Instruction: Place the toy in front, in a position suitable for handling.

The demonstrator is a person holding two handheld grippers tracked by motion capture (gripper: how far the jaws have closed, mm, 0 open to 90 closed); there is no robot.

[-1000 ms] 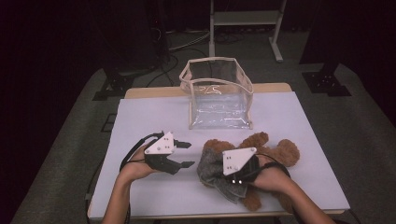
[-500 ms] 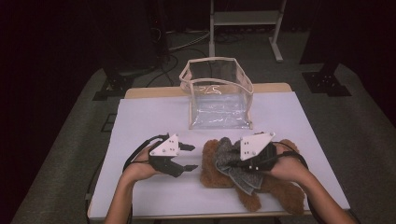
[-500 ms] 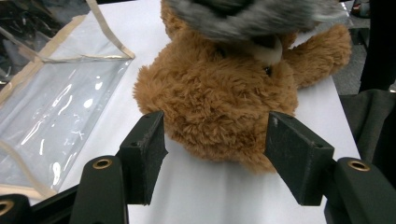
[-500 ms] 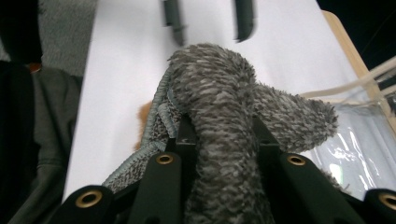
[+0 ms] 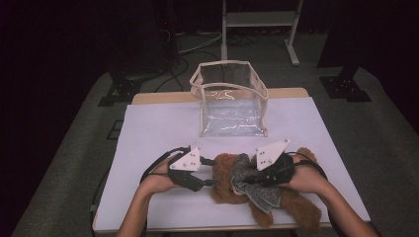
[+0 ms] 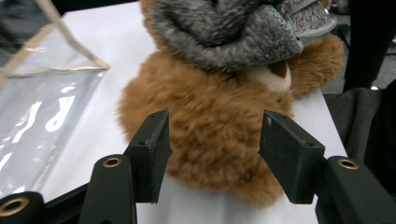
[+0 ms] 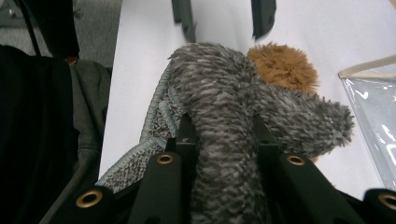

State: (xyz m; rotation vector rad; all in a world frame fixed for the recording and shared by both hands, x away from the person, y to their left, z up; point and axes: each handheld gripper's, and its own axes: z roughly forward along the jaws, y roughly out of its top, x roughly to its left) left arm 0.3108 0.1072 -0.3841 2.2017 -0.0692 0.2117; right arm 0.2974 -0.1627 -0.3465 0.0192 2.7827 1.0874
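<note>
High view: I am seeing the brown teddy bear [image 5: 291,207] lying at six o'clock on the white table [image 5: 153,128], with the clear bag [image 5: 231,106] standing toward twelve. My right gripper [image 5: 247,178] is pinching a fold of the grey fuzzy cloth [image 5: 257,190] draped on the bear, jaws closed tight on it. My left gripper [image 5: 210,173] is sitting at the bear's nine o'clock, jaws spread wide, flanking the bear's furry head [image 6: 210,121] and gripping nothing.
</note>
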